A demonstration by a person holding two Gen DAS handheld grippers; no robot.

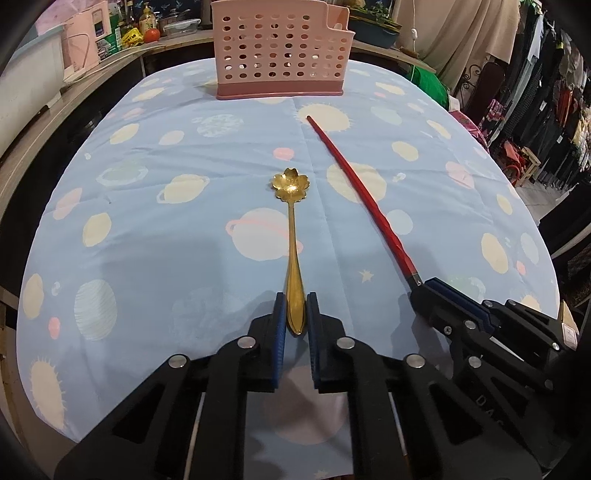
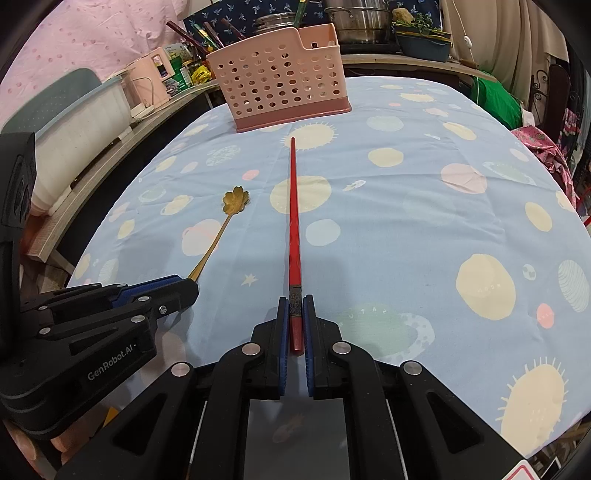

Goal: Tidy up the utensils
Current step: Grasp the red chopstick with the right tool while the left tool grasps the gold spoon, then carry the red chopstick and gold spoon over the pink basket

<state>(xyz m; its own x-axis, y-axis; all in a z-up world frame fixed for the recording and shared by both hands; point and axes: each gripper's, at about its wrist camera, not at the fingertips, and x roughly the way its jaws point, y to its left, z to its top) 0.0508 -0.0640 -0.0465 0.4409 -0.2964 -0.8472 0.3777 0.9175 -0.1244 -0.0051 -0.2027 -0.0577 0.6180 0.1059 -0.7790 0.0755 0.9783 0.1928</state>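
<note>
A gold spoon [image 1: 293, 258] with a flower-shaped bowl lies on the blue planet-print tablecloth [image 1: 166, 221], bowl pointing away. My left gripper [image 1: 295, 314] is shut on its handle end. A red chopstick [image 2: 294, 229] lies to the right of the spoon, pointing at the basket. My right gripper [image 2: 295, 314] is shut on its near end. The spoon [image 2: 218, 236] and left gripper [image 2: 184, 286] show at the left in the right wrist view; the chopstick [image 1: 362, 195] and right gripper [image 1: 424, 286] show in the left wrist view. A pink perforated utensil basket [image 1: 280, 51] stands at the table's far edge.
A wooden shelf [image 1: 55, 122] with bottles, boxes and a pink appliance runs along the left. Pots [image 2: 358, 22] and a basin stand behind the basket [image 2: 284, 77]. Clothes racks [image 1: 546, 110] fill the right side.
</note>
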